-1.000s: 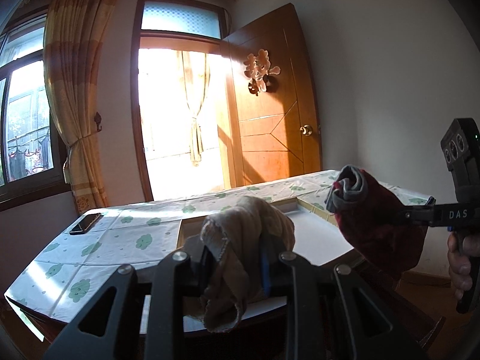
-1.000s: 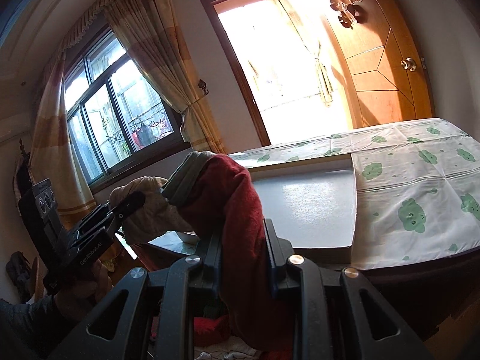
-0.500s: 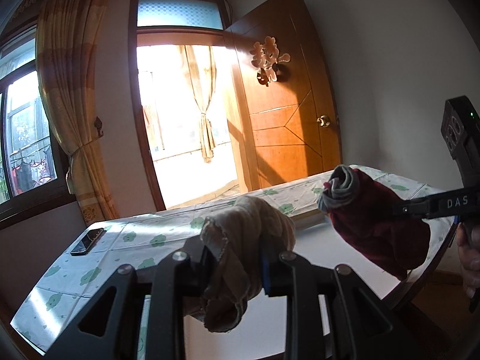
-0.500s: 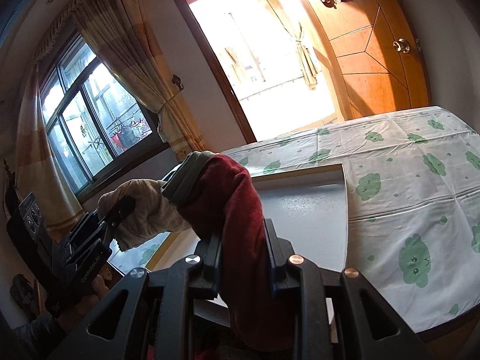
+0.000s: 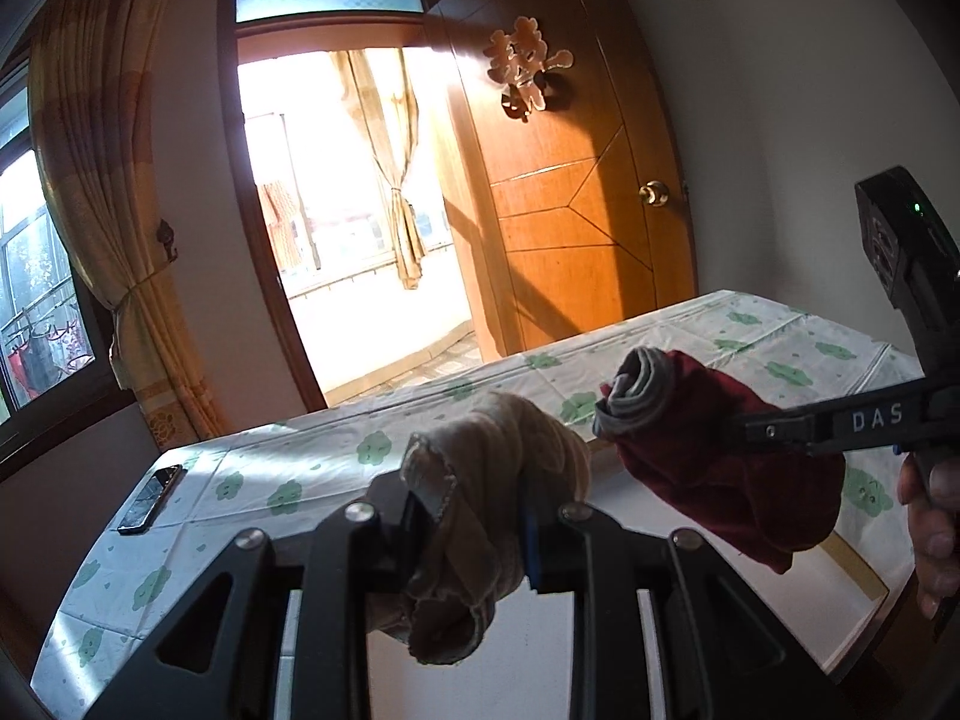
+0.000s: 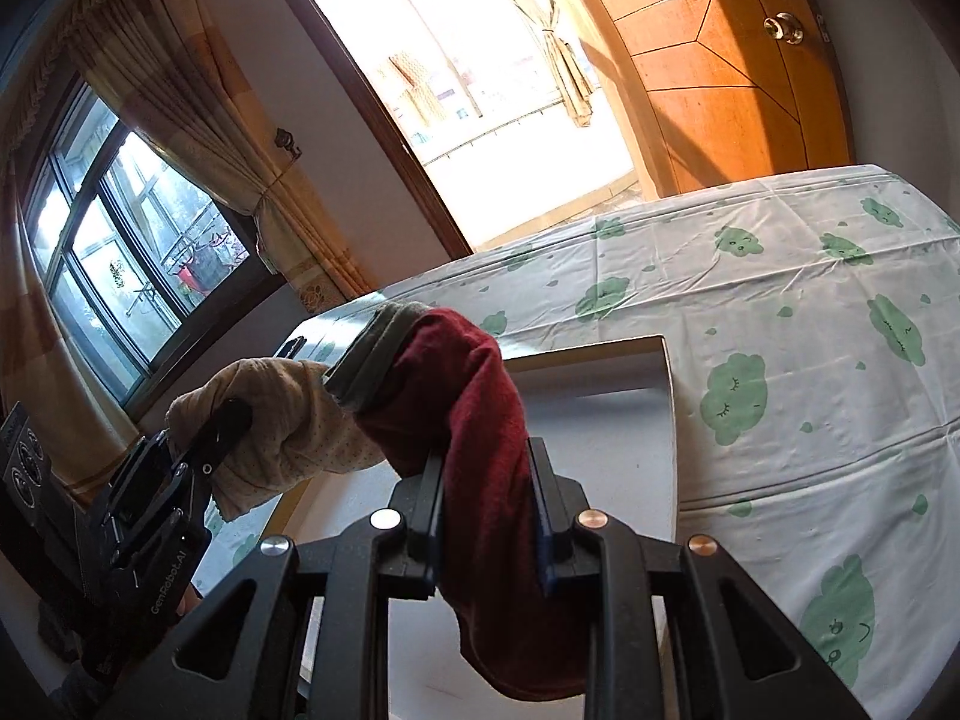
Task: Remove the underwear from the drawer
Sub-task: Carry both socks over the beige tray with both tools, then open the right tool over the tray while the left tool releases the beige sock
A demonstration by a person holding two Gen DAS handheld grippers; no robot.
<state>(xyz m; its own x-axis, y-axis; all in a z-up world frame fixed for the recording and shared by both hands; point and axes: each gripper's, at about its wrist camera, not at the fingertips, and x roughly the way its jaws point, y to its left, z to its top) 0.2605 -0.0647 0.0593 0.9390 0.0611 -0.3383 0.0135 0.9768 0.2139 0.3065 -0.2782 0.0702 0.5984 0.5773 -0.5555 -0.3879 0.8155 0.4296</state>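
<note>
Two garments are up in the air, one in each gripper. Through the left wrist camera first: the left gripper (image 5: 474, 540) has its jaws clamped on a bunched beige underwear (image 5: 480, 516), the cloth bulging above the fingers and a frayed fold hanging below them. To the right, the right gripper (image 5: 780, 433) reaches in from the edge, its jaws closed on a dark red underwear (image 5: 732, 474) whose grey waistband is rolled up at the near-left end. A hand (image 5: 933, 534) wraps that gripper's handle at the far right edge. Below both sits a table (image 5: 750, 348) under a white cloth printed with green shapes, a white board (image 5: 690, 552) lying on it. A dark phone (image 5: 150, 498) rests on the table's left end. Behind stand a wooden door (image 5: 576, 210) and a tied curtain (image 5: 114, 192).

Over to the right wrist camera: the red underwear fills the middle, pinched between the right gripper's fingers and drooping past them toward the lens. To the left, the left gripper grips the beige underwear, and the two bundles touch where the grey band meets the beige cloth. The white board lies underneath, with the table's green print spreading to the right and a window (image 6: 120, 252) far left.
</note>
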